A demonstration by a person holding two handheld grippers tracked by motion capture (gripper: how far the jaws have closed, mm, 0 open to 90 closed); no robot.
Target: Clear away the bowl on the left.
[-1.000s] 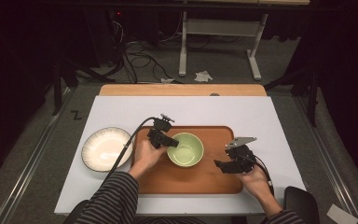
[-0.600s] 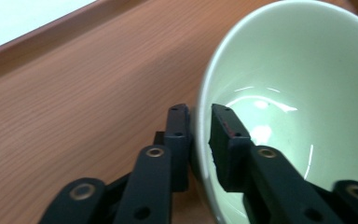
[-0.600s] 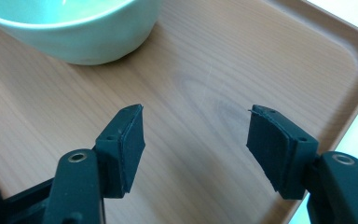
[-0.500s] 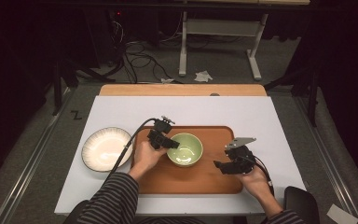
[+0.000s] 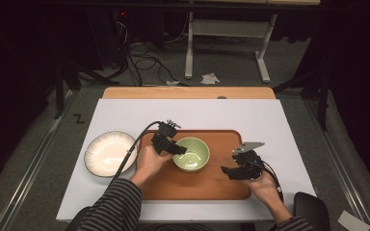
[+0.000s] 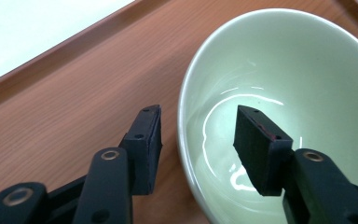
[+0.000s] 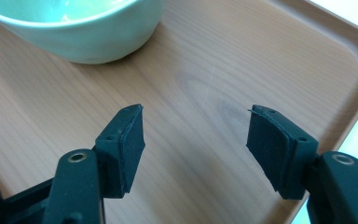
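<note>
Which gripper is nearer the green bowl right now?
Left. The left gripper straddles the green bowl rim, jaws just opening. The right gripper hovers open over the wooden tray beside it.

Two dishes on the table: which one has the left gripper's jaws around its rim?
The green bowl on the wooden tray. The white plate lies off the tray, apart from the left gripper.

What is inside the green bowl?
No food shows in the green bowl; its shiny inside looks bare. One pad of the left gripper reaches inside it, and that pad covers a small patch of the bowl's inside wall.
</note>
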